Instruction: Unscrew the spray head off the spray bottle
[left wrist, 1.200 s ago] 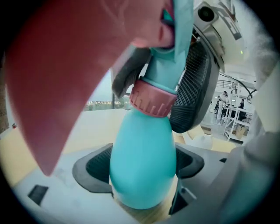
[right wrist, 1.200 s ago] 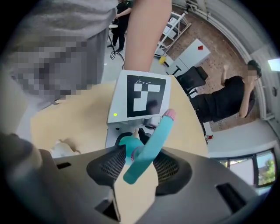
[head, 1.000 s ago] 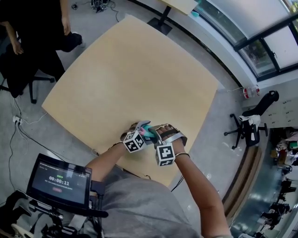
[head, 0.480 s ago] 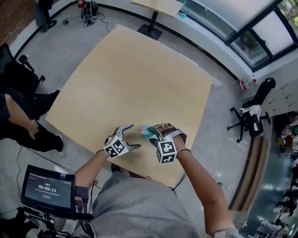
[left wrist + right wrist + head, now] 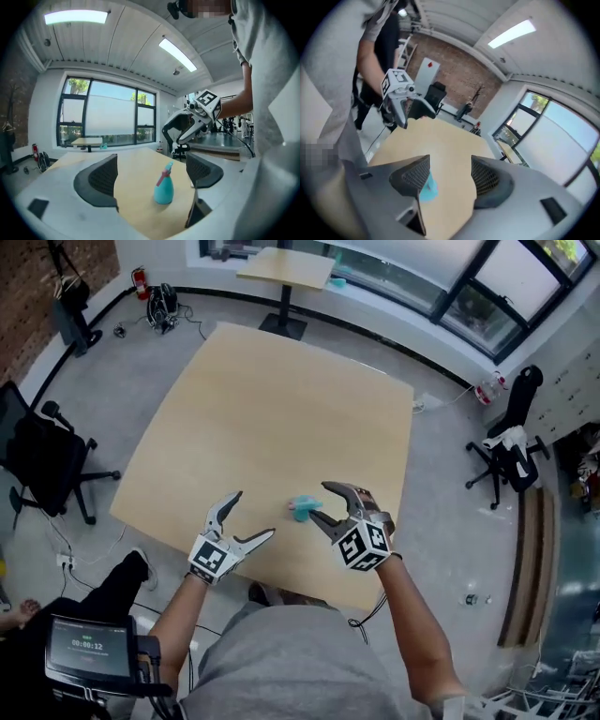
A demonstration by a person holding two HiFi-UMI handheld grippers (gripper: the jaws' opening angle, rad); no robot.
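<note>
Head view: the spray bottle (image 5: pixel 302 509) stands on the counter (image 5: pixel 262 409), just beside the right gripper (image 5: pixel 320 502) and farther from the left gripper (image 5: pixel 254 513).
Left gripper view: jaws wide apart, empty; spray bottle upright ahead, centred.
Right gripper view: jaws opening, empty; spray bottle low, partly behind one jaw.

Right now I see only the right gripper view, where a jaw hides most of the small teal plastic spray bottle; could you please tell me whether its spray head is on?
Observer: Yes; the left gripper view shows the teal plastic spray bottle upright on the tan wooden table, spray head with pink trigger seated on top.
Operator: Is the left hand-held gripper touching it?
Observer: No; the head view shows the left hand-held gripper open, empty and apart from it.
Operator: And mine?
Observer: The right hand-held gripper's jaws are opening, nothing between them; the bottle stands just beyond their tips.
</note>
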